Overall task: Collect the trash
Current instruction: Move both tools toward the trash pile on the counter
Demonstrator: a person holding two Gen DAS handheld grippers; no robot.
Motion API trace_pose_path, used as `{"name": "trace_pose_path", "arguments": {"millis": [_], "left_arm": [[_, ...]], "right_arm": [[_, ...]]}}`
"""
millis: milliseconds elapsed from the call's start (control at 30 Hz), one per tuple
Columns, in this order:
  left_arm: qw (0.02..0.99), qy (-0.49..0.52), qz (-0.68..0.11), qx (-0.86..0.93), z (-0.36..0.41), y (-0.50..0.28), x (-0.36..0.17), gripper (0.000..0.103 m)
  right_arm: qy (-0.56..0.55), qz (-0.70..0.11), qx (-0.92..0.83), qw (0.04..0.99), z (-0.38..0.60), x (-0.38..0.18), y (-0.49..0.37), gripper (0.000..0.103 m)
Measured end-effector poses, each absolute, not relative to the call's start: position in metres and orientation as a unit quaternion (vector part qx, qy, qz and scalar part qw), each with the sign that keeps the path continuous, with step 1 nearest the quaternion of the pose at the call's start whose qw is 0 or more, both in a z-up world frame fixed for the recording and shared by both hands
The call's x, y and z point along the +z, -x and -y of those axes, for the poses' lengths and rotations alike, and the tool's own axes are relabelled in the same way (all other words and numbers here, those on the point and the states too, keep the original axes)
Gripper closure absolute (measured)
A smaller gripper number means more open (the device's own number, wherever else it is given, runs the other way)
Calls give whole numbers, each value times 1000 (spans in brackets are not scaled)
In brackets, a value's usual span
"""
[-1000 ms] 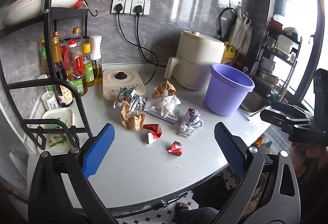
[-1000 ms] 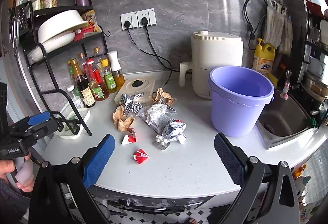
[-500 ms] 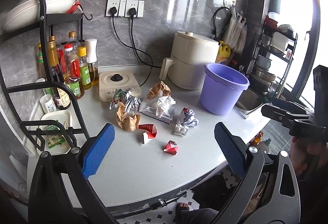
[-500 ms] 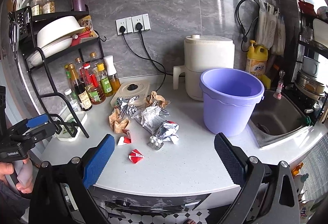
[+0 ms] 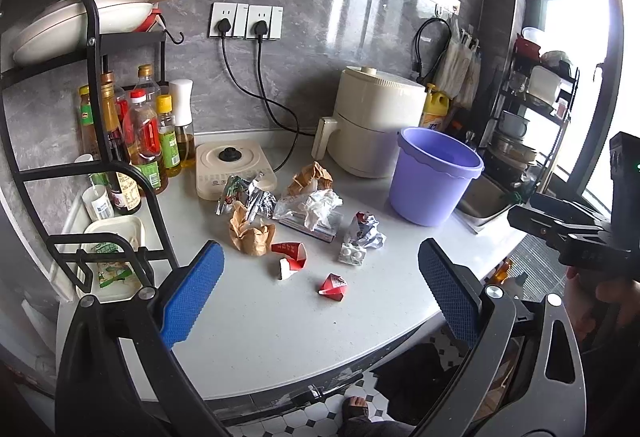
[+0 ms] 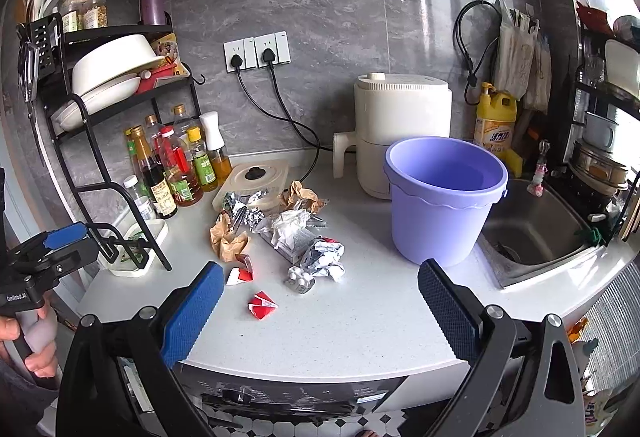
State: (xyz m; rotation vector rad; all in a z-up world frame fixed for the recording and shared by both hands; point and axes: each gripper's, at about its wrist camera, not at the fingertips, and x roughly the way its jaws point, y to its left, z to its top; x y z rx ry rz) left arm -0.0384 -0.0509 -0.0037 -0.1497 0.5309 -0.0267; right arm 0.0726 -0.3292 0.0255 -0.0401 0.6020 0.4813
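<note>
Trash is scattered on the white counter (image 5: 272,329): a red folded wrapper (image 5: 333,285) (image 6: 261,305) nearest the front edge, a red and white scrap (image 5: 291,257) (image 6: 241,273), crumpled brown paper (image 5: 250,233) (image 6: 227,239), foil (image 5: 250,197), white crumpled paper (image 5: 316,207) and a blister pack (image 5: 352,253) (image 6: 300,277). A purple bucket (image 5: 434,181) (image 6: 442,199) stands empty to the right. My left gripper (image 5: 320,293) and right gripper (image 6: 318,307) are both open, held back over the counter's front edge with nothing between the fingers.
A black rack (image 5: 80,141) with bowls and sauce bottles (image 6: 172,165) stands at the left. A cream appliance (image 6: 400,133) and a flat cooker (image 5: 234,167) sit at the back. A sink (image 6: 532,233) lies to the right. The floor is tiled below.
Both grippers have drawn back and up a little from the counter, so the trash and bucket look slightly smaller. Nothing on the counter has moved.
</note>
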Motion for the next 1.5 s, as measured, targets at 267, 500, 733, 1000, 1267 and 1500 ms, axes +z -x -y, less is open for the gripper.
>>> {"name": "trace_pose_path", "arguments": {"millis": [267,500,733,1000,1267,1500], "left_arm": [[962,81,-260,-17,52,44,0,6],[964,82,-253,-11,56,46,7,6],[964,82,-253,-10,59,47,2,6],[958,89,-272,12,57,28,-8,6],[948,96,-300,46,59,2,-27,6],[936,104,-335,44,77,-24,-62,6]], "right_arm": [[20,-291,237,927,331,29,-70,8],[13,-282,241,929,340,34,-68,8],[5,-283,234,930,350,35,-73,8],[19,-311,230,922,354,17,-91,8],[16,-370,285,884,349,-21,-129,8],[-3,-393,282,875,363,-48,-160,8]]}}
